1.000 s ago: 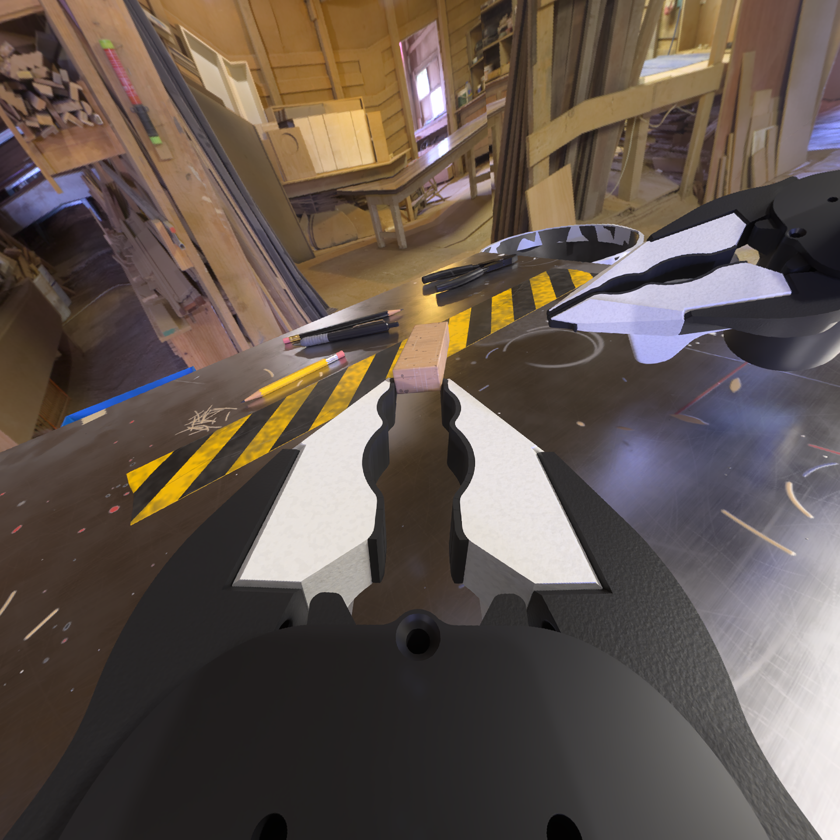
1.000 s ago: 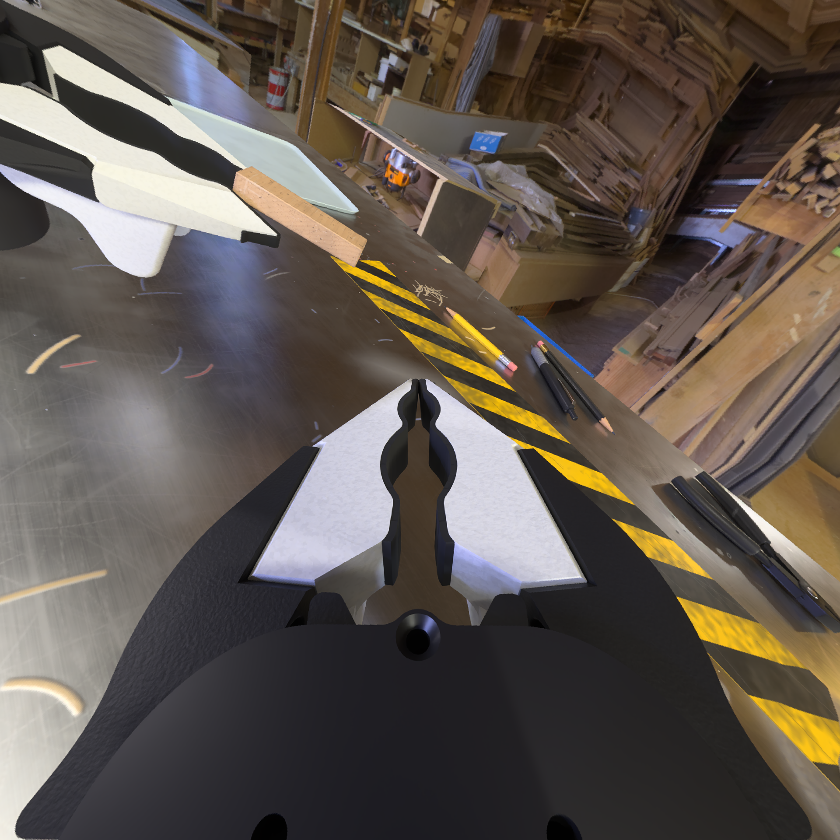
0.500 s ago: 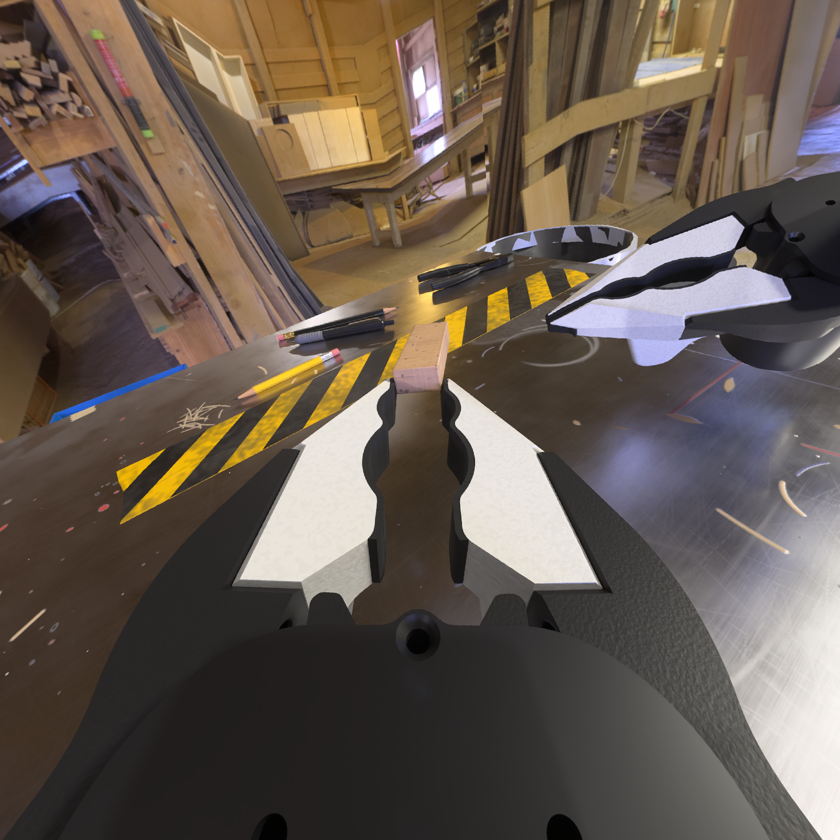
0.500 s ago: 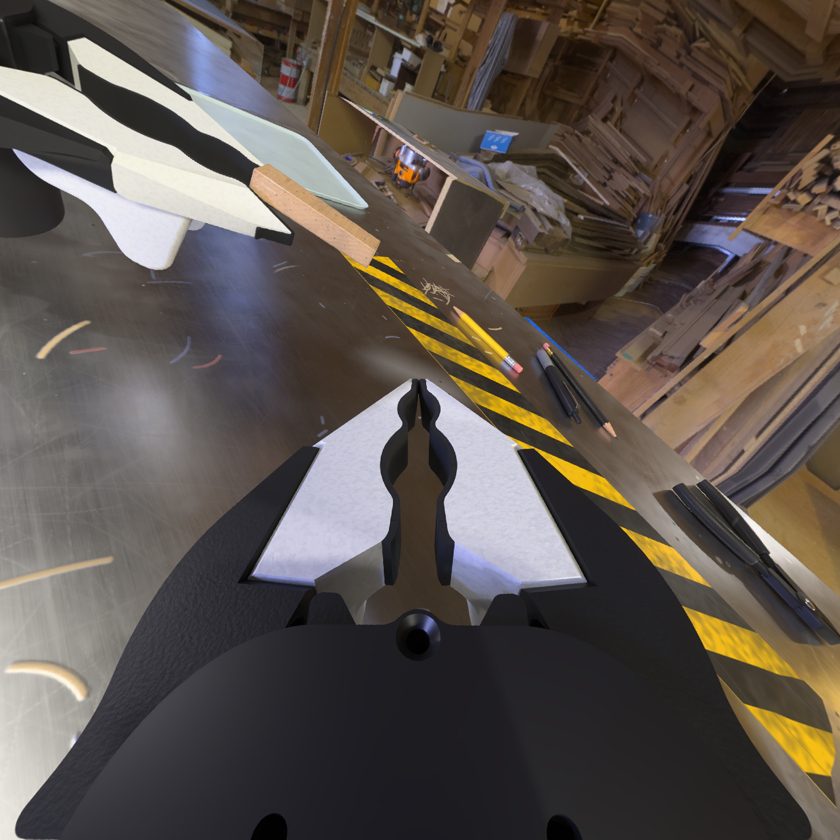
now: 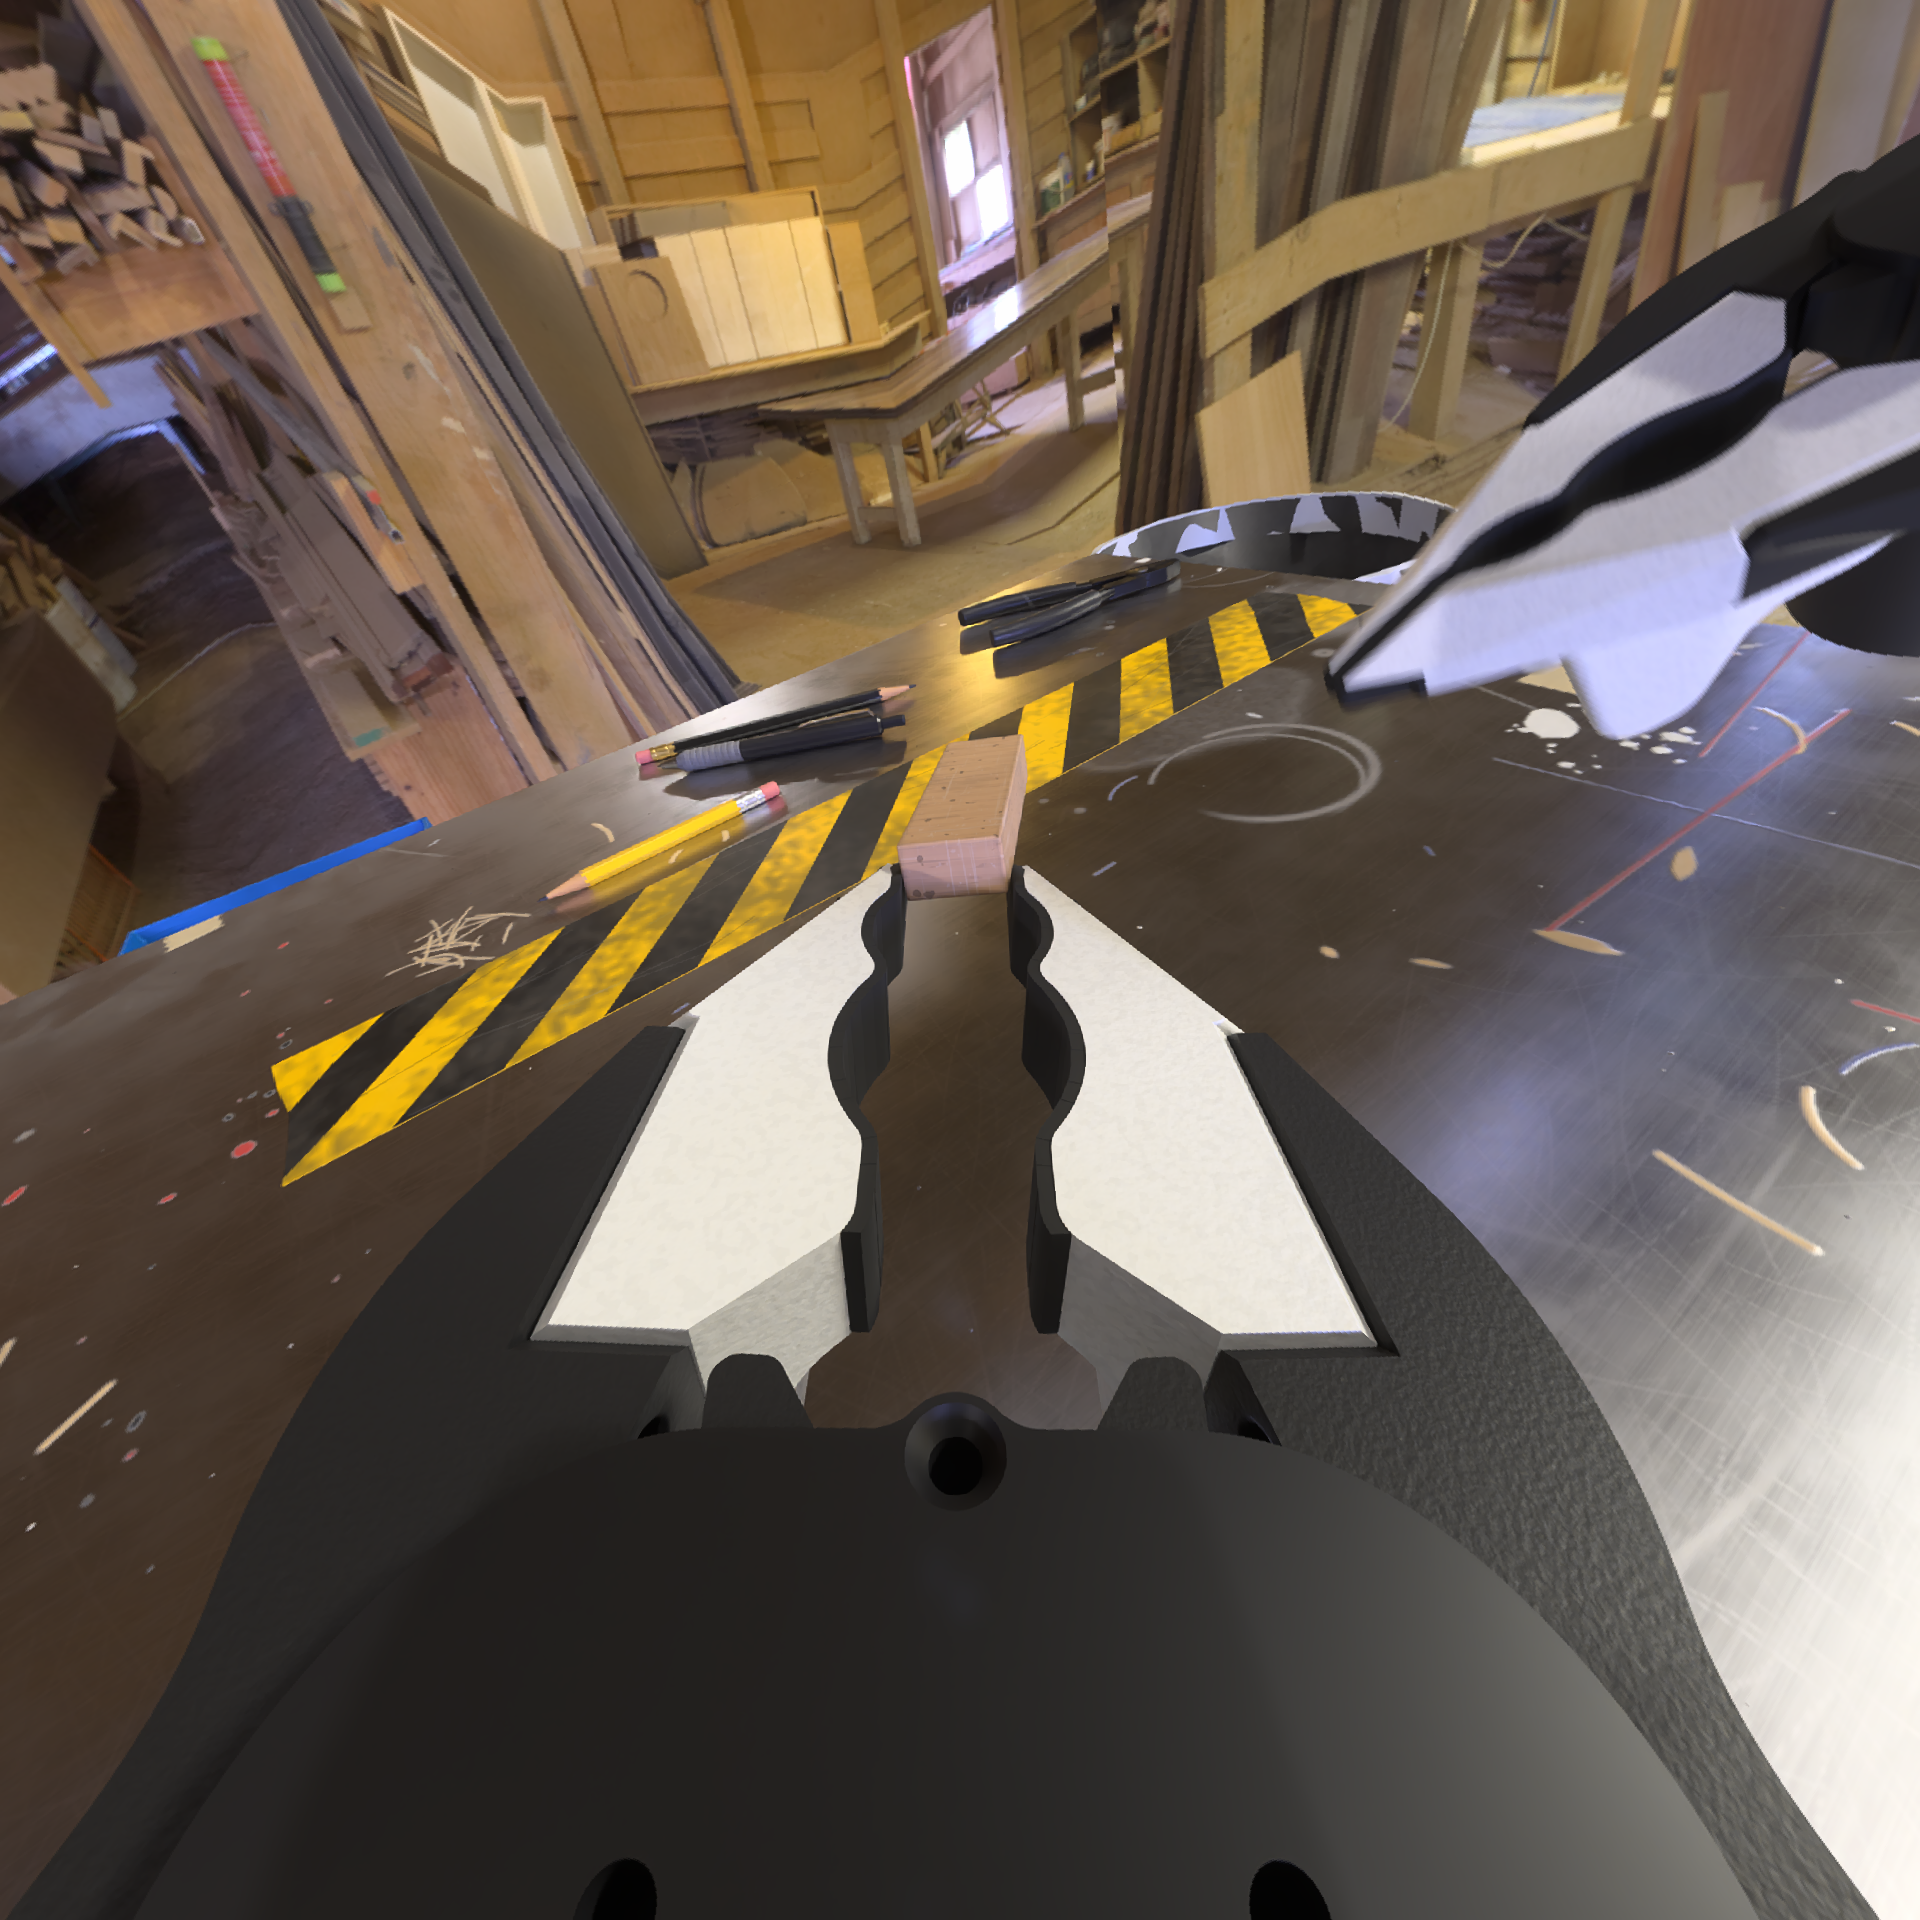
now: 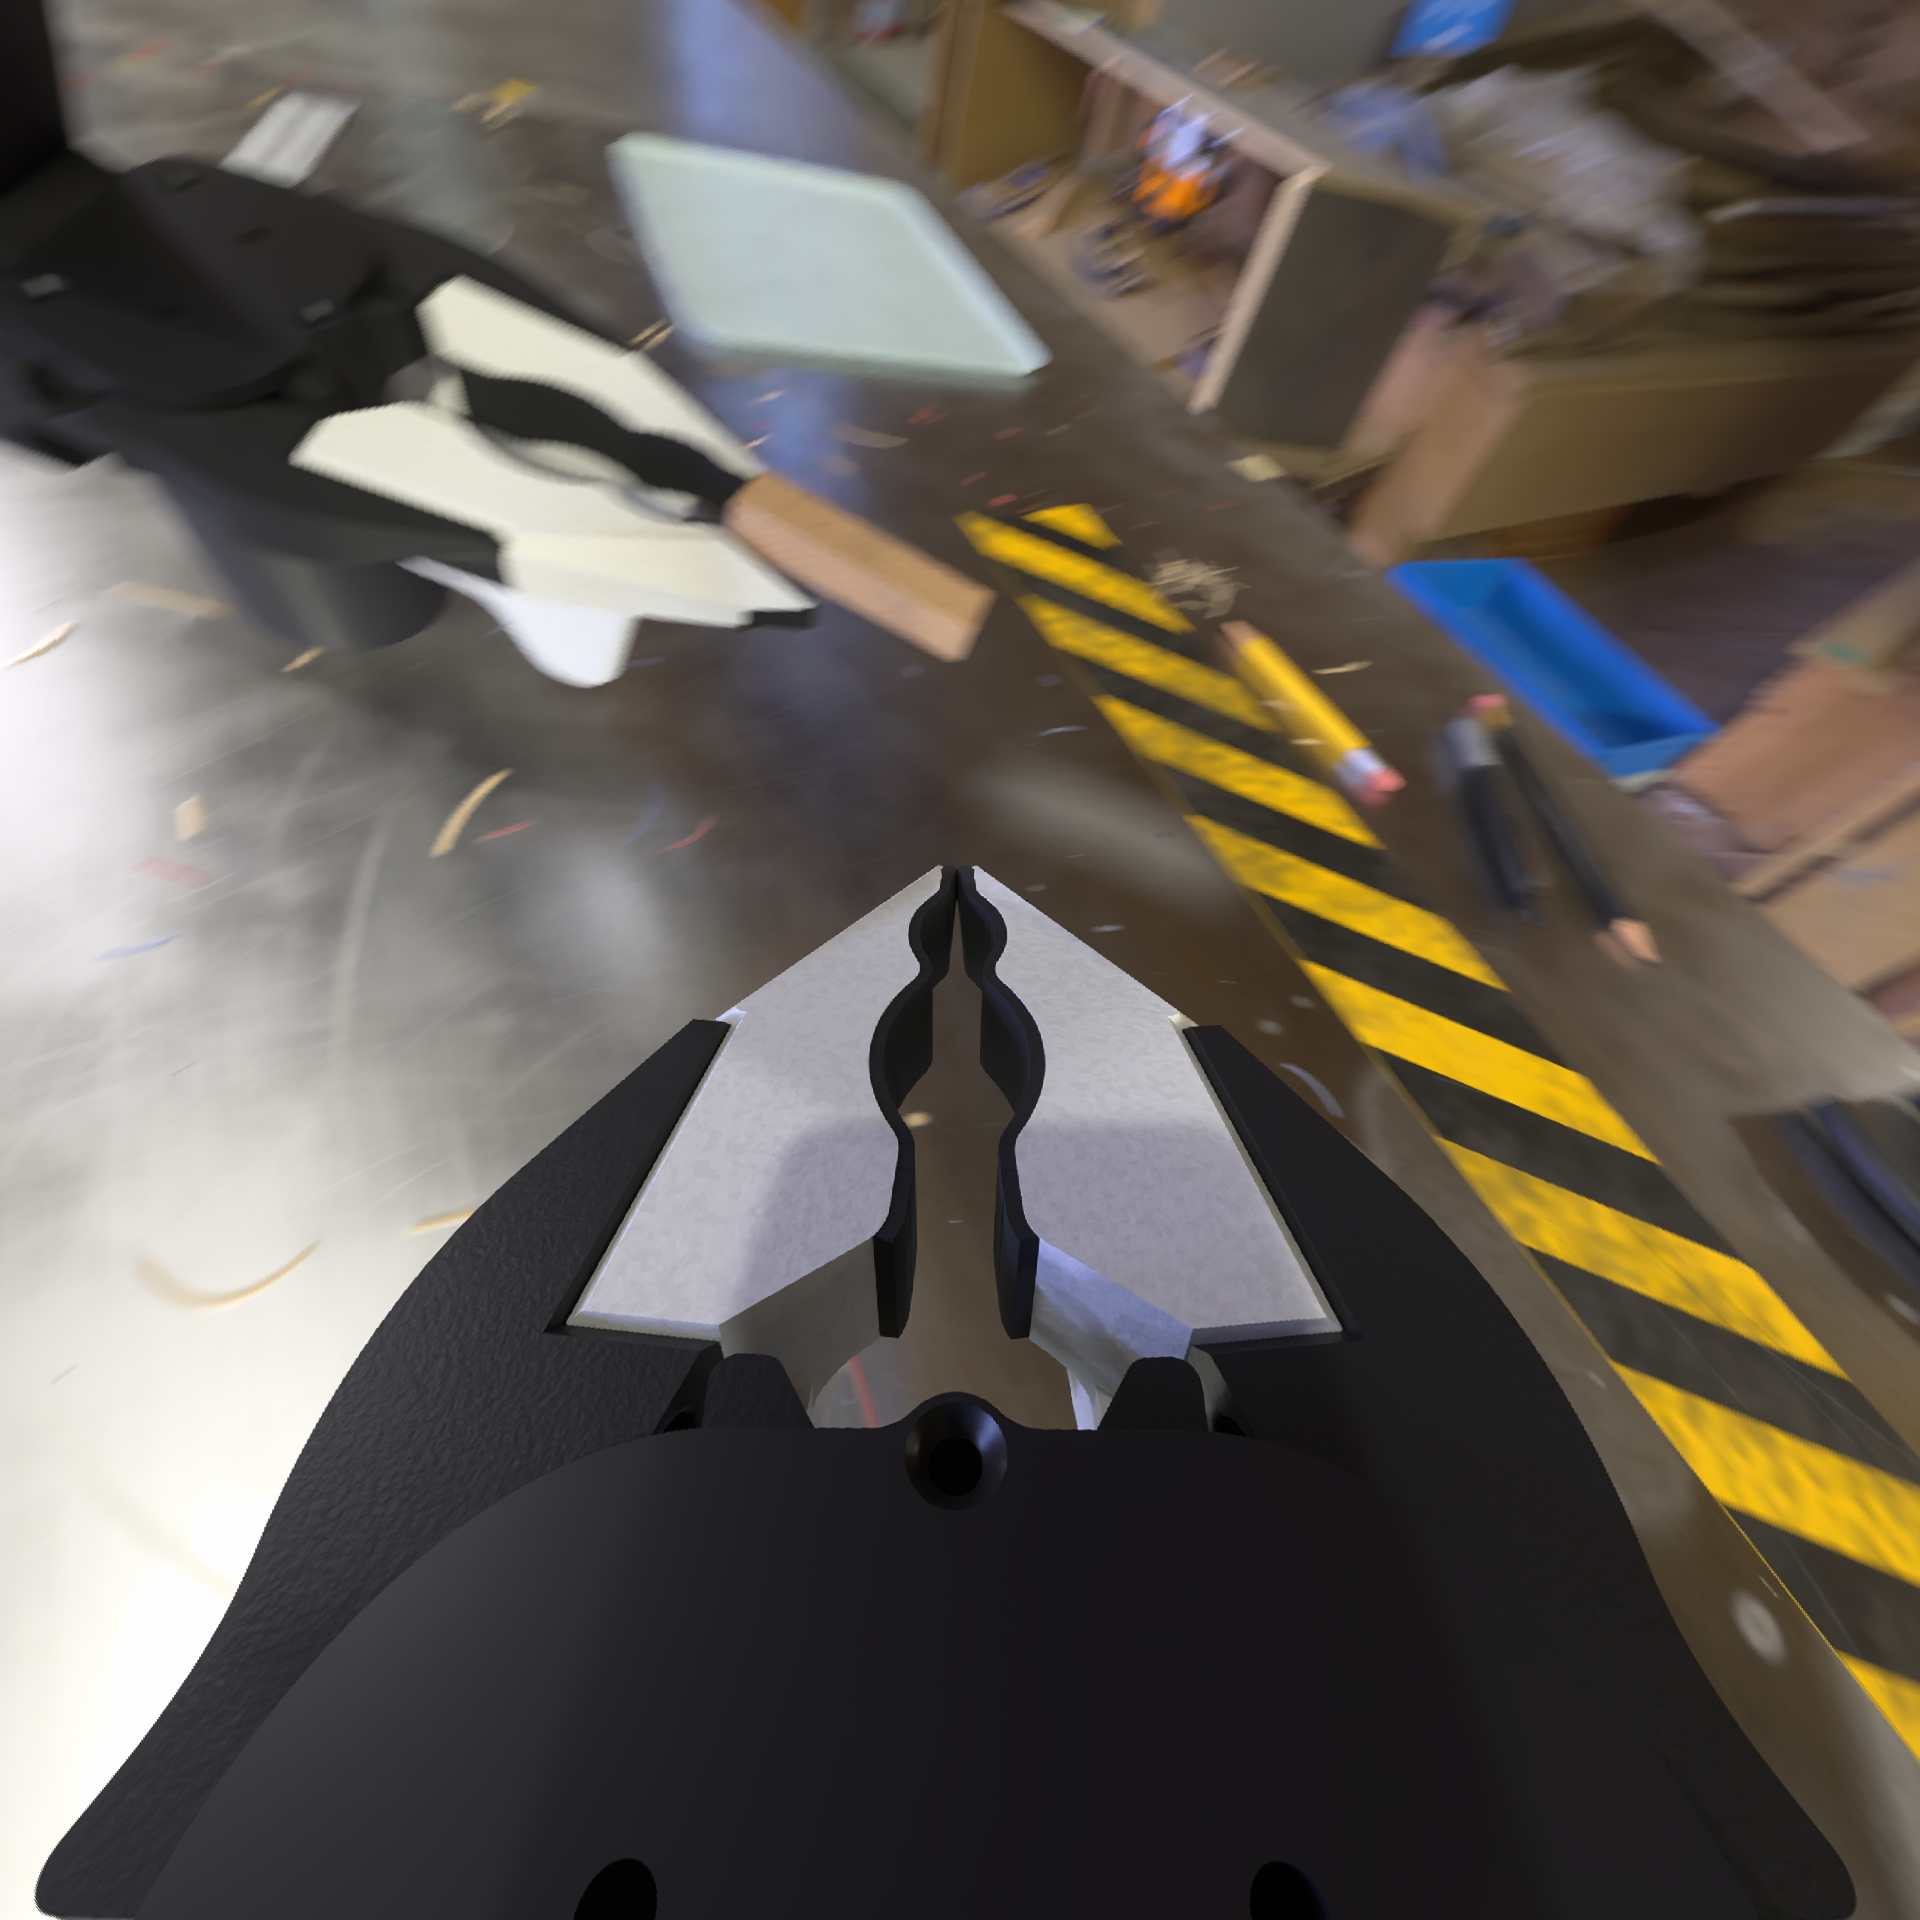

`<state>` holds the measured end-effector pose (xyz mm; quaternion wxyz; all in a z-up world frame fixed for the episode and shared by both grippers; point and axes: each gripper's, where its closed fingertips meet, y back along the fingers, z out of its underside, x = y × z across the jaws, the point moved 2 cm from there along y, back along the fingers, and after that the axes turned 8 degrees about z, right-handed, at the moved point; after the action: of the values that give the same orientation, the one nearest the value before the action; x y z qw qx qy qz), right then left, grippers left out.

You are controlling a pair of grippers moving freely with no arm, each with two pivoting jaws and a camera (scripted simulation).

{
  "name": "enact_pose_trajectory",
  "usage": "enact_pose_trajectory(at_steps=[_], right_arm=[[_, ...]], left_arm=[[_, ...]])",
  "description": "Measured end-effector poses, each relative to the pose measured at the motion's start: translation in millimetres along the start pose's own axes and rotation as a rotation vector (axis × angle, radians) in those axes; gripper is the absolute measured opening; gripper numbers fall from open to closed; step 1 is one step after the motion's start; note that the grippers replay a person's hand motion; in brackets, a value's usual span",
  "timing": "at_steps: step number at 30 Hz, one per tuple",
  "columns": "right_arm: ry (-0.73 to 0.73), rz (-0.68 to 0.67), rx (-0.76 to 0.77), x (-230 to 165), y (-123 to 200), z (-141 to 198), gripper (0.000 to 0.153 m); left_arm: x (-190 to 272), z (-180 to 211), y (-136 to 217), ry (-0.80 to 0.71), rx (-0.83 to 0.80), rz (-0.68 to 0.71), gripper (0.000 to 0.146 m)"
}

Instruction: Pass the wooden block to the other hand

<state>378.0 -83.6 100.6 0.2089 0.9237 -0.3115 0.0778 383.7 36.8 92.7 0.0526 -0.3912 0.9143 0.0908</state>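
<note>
My left gripper (image 5: 956, 883) is shut on the near end of a light wooden block (image 5: 961, 816), which sticks out forward from the fingertips above the dark table (image 5: 1455, 1039). My right gripper (image 6: 954, 873) is shut and empty. It hovers over the table, apart from the block. The left wrist view shows it at the upper right (image 5: 1345, 681), pointing left and down. The blurred right wrist view shows the left gripper (image 6: 769, 545) at the upper left, with the block (image 6: 862, 556) jutting out to the right.
A yellow-and-black striped tape (image 5: 623, 977) runs across the table. Beyond it lie a yellow pencil (image 5: 665, 842), a black pen and pencil (image 5: 779, 727) and black pliers (image 5: 1070, 603). A patterned bowl (image 5: 1278, 520) stands at the far edge. A pale green board (image 6: 821, 270) lies behind the left gripper.
My right gripper has swung fast: its view is blurred and looks more steeply down, and in the left wrist view it sits higher and farther right. The left gripper still holds the block.
</note>
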Motion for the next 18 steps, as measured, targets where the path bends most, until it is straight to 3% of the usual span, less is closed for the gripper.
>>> enact_pose_trajectory(at_steps=[4, 18], right_arm=[[-0.122, 0.193, 0.017, 37, -1, 22, 0.000], [-0.106, 0.243, 0.003, 38, -13, 40, 0.000]], left_arm=[[-2, 0, 1, -0.001, 0.002, -0.017, 0.019], [-4, -1, 1, -0.021, 0.010, -0.047, 0.019]])
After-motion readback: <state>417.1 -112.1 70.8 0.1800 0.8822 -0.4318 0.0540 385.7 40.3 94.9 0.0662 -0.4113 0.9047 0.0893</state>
